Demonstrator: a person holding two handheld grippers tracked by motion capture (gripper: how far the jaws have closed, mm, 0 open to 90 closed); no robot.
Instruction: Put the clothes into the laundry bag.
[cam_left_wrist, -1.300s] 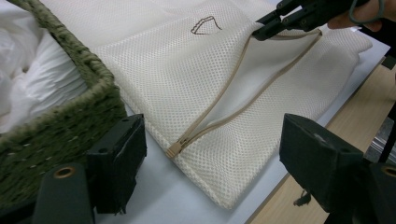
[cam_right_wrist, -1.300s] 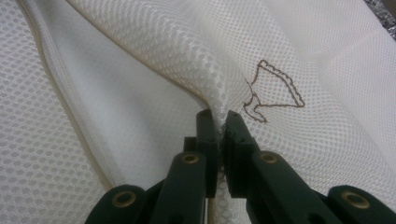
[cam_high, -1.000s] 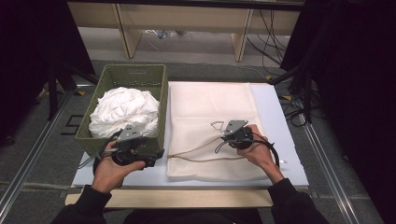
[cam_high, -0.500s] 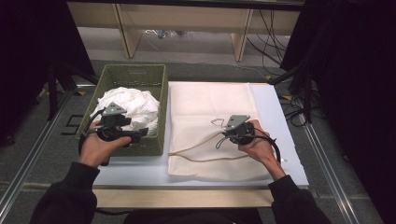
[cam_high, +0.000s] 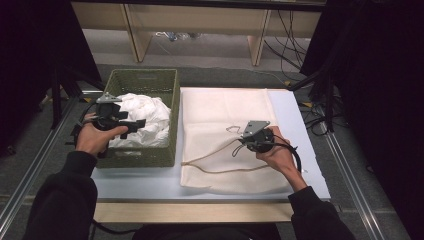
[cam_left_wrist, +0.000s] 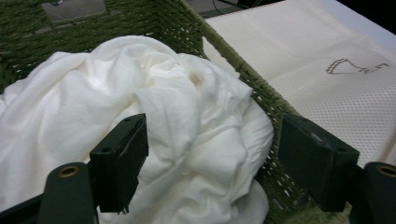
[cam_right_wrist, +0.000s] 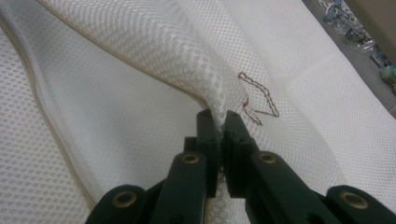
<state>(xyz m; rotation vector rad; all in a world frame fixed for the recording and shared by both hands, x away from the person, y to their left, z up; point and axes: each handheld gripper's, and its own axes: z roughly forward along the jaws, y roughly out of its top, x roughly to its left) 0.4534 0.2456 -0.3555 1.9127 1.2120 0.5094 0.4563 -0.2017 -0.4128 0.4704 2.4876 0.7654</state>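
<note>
Item: mesh bag (cam_high: 227, 135), cream, lying flat on the white table (cam_high: 150, 182), right of the basket; a small brown stitched mark (cam_right_wrist: 256, 103) on its upper face; a cord edge curving across its near part

Item: right tool (cam_high: 246, 139), held in the person's right hand (cam_high: 275, 152), jaws clenched on a raised fold of the mesh bag, the fabric pinched upright between the pads

Item: basket (cam_high: 172, 112), green, woven, standing on the left part of the table, its right wall just beside the mesh bag

Item: white cloth (cam_left_wrist: 154, 121), crumpled, heaped inside the basket and rising near its rim

Item: left tool (cam_left_wrist: 212, 163), held in the person's left hand (cam_high: 92, 137) over the basket's left side, jaws spread wide above the white cloth, nothing between the pads
</note>
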